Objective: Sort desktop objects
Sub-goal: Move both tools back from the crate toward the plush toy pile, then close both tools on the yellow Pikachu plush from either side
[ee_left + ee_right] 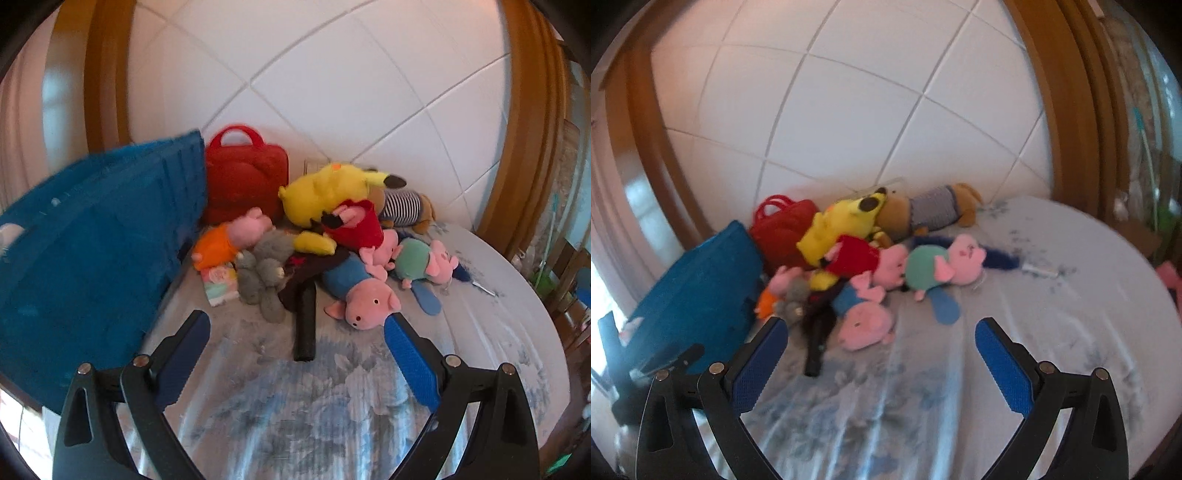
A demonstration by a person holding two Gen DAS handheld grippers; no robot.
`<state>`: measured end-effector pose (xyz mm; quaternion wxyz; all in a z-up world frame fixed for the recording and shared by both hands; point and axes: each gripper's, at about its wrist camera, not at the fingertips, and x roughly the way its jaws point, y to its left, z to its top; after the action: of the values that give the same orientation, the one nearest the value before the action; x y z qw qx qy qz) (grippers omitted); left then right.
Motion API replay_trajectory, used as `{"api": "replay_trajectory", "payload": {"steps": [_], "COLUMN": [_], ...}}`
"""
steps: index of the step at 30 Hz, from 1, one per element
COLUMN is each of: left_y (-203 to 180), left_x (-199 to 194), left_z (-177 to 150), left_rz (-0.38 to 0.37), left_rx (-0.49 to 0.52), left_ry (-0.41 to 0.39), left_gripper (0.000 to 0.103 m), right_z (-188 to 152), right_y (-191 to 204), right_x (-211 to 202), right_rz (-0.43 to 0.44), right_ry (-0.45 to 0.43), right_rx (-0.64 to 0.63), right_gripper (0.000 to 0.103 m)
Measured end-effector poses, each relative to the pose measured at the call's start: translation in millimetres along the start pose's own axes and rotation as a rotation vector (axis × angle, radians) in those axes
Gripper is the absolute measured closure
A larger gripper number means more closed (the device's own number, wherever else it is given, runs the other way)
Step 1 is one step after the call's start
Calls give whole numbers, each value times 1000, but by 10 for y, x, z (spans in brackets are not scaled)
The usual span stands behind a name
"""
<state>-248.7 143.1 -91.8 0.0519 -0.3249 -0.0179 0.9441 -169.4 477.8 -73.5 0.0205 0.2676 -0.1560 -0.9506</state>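
The left tongs (297,328) are spread wide and hold nothing, above the round desk (498,332) with its pale blue flowered cloth; the right tongs (881,334) are spread wide and empty too. Ahead of both lies a heap of soft toys near the white tiled wall (332,74). At the left stands a big blue plastic crate (92,240), and just beside it, against the wall, a red fabric handbag with two handles (245,181). A yellow plush creature with black ear tips (325,192) lies on top of the heap, and behind it a brown plush dog in a striped shirt (402,208). In front are a pink plush pig in a blue shirt (354,291), a pink pig in a red dress (356,225), a pink pig in a green shirt (424,262), a pink pig in an orange shirt (229,243) close to the crate, and a small grey plush animal (264,273). A black tube-like thing (304,328) sticks out from under the heap toward the left tongs. A flat blue oval piece (428,299) lies on the cloth by the green pig.
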Motion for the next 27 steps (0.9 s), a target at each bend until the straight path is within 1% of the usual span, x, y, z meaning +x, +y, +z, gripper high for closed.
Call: {"api": "replay_trajectory", "payload": {"steps": [2, 5, 9, 11, 15, 19, 22, 25, 27], "left_y": [-30, -99, -208, -247, -257, -122, 8, 177, 267], "left_x": [130, 296, 521, 642, 905, 1322, 1651, 2001, 2257], "left_z": [54, 158, 370, 524, 847, 1226, 1475, 1742, 1874], "left_rz": [-3, 20, 89, 91, 136, 143, 148, 151, 138], "left_rx": [-9, -35, -66, -90, -94, -70, -43, -21, 4], "left_ry": [28, 36, 36, 29, 12, 11, 17, 13, 14], "left_gripper": [6, 6, 6, 6, 6, 6, 6, 6, 6], "right_z": [87, 260, 587, 780, 1120, 1341, 1485, 1622, 1686], "right_y": [-30, -66, -16, 24, 117, 323, 547, 749, 871], "right_x": [90, 329, 651, 861, 1301, 1785, 2232, 2707, 3040], "right_rz": [-11, -10, 32, 57, 99, 120, 128, 122, 108], "right_ry": [-13, 22, 46, 51, 65, 74, 85, 111, 147], "right_rx": [-25, -61, -160, -206, -280, -321, -345, -363, -391], "right_gripper": [0, 0, 0, 0, 0, 0, 0, 0, 0]}}
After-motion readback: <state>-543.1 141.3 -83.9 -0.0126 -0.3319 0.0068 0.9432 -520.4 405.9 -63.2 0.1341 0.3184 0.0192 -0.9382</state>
